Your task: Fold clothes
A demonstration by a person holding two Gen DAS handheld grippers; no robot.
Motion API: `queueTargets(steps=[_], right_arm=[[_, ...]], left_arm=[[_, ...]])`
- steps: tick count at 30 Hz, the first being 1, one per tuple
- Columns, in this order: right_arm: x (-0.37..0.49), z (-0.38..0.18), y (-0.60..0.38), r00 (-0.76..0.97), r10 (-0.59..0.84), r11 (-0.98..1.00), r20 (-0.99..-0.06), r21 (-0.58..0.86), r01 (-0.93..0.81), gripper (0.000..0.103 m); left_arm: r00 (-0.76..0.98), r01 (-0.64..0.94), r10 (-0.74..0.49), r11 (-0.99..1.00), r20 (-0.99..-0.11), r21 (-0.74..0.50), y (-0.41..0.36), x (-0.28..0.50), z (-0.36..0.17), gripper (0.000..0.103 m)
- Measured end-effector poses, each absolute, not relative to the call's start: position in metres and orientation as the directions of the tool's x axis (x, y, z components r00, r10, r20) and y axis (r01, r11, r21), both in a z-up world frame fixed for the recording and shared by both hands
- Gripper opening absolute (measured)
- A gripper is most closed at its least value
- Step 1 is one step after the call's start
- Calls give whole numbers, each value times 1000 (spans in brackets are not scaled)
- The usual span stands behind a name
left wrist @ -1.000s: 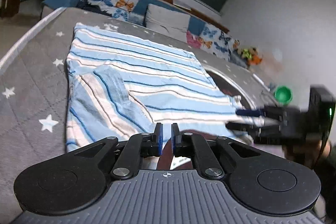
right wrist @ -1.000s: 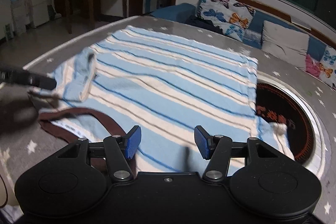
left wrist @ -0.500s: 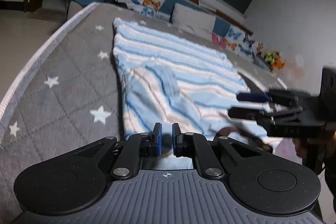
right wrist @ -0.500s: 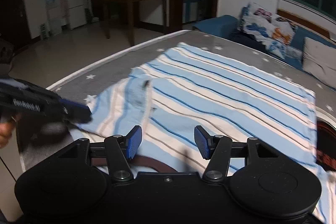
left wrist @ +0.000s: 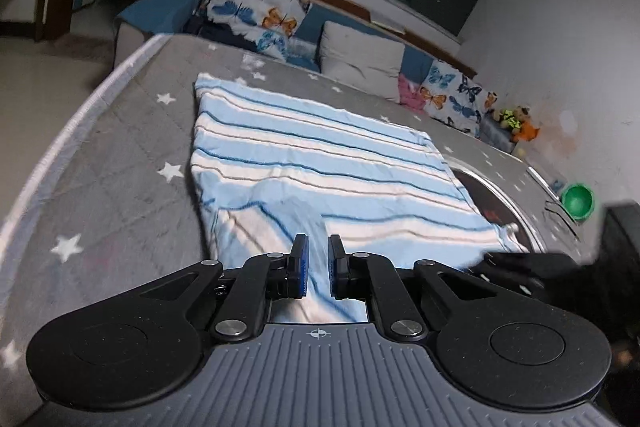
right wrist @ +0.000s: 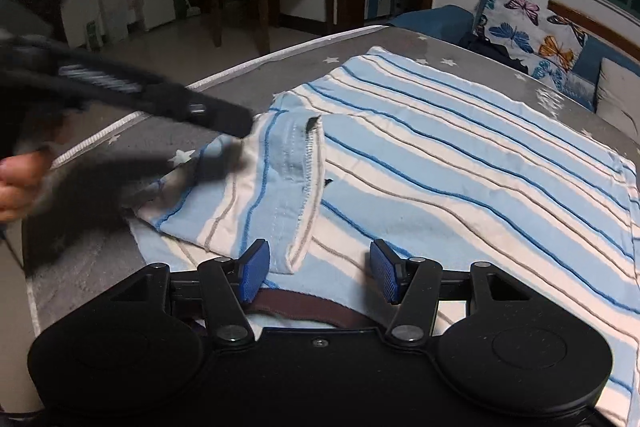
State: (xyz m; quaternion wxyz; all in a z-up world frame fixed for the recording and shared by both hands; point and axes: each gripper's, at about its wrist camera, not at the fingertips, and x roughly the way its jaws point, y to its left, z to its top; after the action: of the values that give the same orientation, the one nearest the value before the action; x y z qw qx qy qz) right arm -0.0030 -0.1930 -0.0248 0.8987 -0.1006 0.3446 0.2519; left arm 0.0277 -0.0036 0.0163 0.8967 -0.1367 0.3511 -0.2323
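Left gripper (left wrist: pixel 317 263) pinching sleeve (right wrist: pixel 256 195) of striped shirt (right wrist: pixel 460 163), folding it over. Right gripper (right wrist: pixel 318 273) wide, empty. Next: lay sleeve flat, let go.

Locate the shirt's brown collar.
In the right wrist view the brown collar lies at the striped shirt's near edge, just below the open right gripper.

Grey star-print mattress (left wrist: pixel 120 147) — striped blue-white shirt (left wrist: pixel 320 163) spread flat on top
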Motion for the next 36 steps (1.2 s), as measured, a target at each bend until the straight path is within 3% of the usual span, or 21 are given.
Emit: queueTargets(steps=[5,10,15,36], right_arm=[[-14,-20,-215,651,367,878,-665,16,-478,59],[-22,-15,-242,682,329,916,-654,45,-399,59],[-27,-15,-279,720,239,959,-652,42,-280,59],[-80,-26,-418,794,-110,987,-599,29,158,59]], left_arm=[[618,290,-490,869,-615,-401,-12,43,-3,9],[636,298,-496,865,-591,-405,-10,30,5,10],[658,319,-500,863,-563,-392,-12,11,17,22],[666,372,-491,871,-562,-321,-39,-65,36,45]])
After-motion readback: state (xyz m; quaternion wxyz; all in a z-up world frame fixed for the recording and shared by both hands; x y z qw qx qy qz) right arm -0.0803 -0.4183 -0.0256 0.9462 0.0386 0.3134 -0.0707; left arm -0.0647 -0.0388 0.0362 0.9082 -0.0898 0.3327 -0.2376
